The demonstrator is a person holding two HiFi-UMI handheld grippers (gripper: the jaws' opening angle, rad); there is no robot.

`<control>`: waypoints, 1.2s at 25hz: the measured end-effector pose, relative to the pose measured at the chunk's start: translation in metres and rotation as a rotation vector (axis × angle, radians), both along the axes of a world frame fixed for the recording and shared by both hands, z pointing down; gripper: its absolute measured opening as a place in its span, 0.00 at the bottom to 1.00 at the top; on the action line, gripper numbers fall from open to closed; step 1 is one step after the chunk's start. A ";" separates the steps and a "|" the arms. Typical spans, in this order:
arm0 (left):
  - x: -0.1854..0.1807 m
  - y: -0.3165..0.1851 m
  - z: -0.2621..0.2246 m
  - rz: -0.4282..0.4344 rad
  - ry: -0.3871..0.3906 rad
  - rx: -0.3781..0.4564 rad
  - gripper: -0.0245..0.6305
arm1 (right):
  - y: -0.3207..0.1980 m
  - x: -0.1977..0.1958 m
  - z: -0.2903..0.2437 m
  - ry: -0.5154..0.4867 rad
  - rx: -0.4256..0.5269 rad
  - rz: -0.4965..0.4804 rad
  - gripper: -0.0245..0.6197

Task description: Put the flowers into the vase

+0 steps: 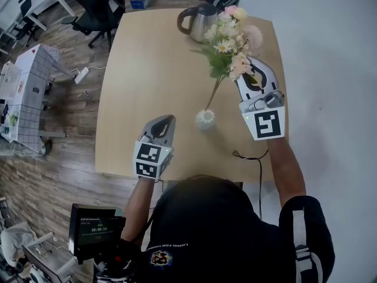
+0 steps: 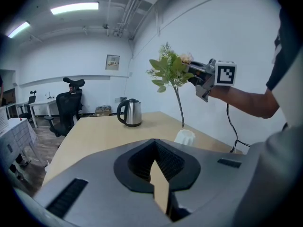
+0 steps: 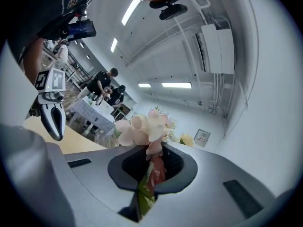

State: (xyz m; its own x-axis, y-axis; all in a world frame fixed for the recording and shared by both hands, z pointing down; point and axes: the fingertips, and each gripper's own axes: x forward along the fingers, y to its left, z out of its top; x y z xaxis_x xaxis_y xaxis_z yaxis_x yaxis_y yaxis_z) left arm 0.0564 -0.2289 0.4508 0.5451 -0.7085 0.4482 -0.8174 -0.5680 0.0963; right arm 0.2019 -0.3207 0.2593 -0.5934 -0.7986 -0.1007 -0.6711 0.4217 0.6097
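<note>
Right tool (image 3: 151,167) pinched tight on the flowers (image 1: 232,39) at the leafy stems, blooms raised over the bench (image 1: 147,69). One long stem slants down to the mouth of the white vase (image 1: 205,120); inside or just above, cannot tell. Left tool (image 1: 168,121) pressed together, empty, near the vase. Kettle (image 1: 199,21) at the far edge.

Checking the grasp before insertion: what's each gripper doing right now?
Left gripper: closed, empty.
Right gripper: closed, holding the flowers.
</note>
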 end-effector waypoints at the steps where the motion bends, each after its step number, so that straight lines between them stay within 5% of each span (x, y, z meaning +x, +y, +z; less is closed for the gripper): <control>1: 0.001 0.000 0.001 0.002 0.002 0.000 0.04 | 0.002 -0.001 0.001 0.006 0.004 -0.001 0.09; 14: 0.010 0.000 0.004 0.023 0.011 -0.007 0.04 | 0.039 -0.030 0.043 0.159 0.070 -0.049 0.09; 30: 0.017 0.007 0.003 0.038 0.005 0.000 0.04 | 0.092 -0.044 0.099 0.227 0.019 -0.138 0.09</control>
State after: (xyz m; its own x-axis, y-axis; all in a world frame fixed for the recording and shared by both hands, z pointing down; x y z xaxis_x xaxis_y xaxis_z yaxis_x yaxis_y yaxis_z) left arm 0.0734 -0.2219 0.4537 0.5740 -0.6870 0.4456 -0.7946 -0.5989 0.1002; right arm 0.1583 -0.2282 0.3583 -0.7059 -0.7075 0.0336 -0.4528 0.4872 0.7467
